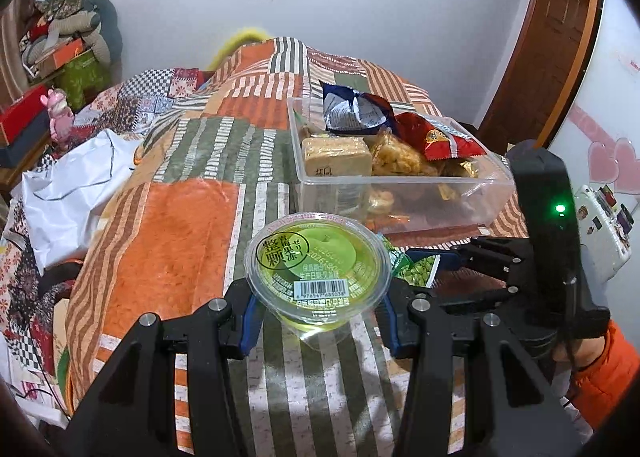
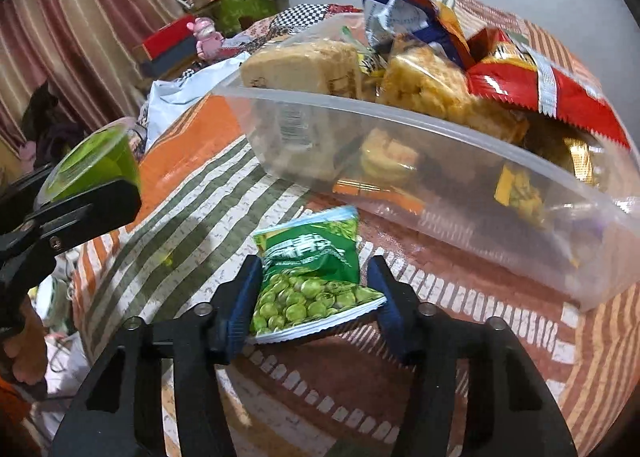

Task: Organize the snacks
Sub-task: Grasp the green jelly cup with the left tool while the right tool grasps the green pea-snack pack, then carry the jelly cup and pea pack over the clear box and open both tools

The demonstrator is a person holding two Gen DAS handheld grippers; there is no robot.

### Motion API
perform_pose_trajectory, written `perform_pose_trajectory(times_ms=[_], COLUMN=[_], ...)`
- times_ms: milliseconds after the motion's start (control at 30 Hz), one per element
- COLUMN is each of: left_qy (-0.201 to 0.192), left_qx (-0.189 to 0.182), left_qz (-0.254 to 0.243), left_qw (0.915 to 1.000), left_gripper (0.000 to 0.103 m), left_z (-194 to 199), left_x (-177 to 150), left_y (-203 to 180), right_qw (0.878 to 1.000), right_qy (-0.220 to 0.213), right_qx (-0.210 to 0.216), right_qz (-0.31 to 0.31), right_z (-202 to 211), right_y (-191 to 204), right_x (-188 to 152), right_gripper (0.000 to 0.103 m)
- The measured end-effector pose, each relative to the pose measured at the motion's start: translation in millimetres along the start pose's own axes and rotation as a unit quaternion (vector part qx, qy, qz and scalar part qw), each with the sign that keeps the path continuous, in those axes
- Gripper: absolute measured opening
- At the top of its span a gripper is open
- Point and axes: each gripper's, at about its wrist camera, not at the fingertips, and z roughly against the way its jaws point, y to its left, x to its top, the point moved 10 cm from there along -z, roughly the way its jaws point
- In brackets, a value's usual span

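My left gripper (image 1: 318,307) is shut on a green jelly cup (image 1: 318,269) with a clear lid, held just above the patchwork quilt (image 1: 172,241). My right gripper (image 2: 310,297) is shut on a green pea packet (image 2: 310,277), just in front of a clear plastic box (image 2: 460,161). The box (image 1: 436,193) holds several snacks: a tan biscuit block (image 1: 334,155), a red packet (image 1: 440,137) and a blue-silver packet (image 1: 352,109). The right gripper (image 1: 448,261) shows in the left wrist view, right of the cup. The cup (image 2: 96,165) shows at the left in the right wrist view.
A white bag (image 1: 68,185) lies on the quilt at the left. Stacked boxes and clothes (image 1: 64,53) and a pink toy (image 1: 60,113) stand at the far left. A wooden door (image 1: 548,49) and a white fridge (image 1: 600,137) are at the right.
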Motion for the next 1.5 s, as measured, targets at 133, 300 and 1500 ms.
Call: perform_pose_trajectory(times_ms=[133, 300, 1500], left_qy=[0.001, -0.007, -0.060], left_qx=[-0.005, -0.007, -0.011], left_qz=[0.003, -0.003, -0.035], left_qw=[1.0000, 0.9999, 0.9975], left_gripper=[0.047, 0.047, 0.047], left_z=[-1, 4, -36], left_x=[0, 8, 120], left_y=[-2, -8, -62], right_qw=[1.000, 0.999, 0.964], right_qy=[-0.014, -0.044, -0.221], right_qx=[0.001, 0.000, -0.093], right_qz=[-0.005, -0.017, -0.119], right_z=[10, 35, 149], right_y=[-2, -9, -131], right_x=[0, -2, 64], right_gripper=[0.047, 0.047, 0.047])
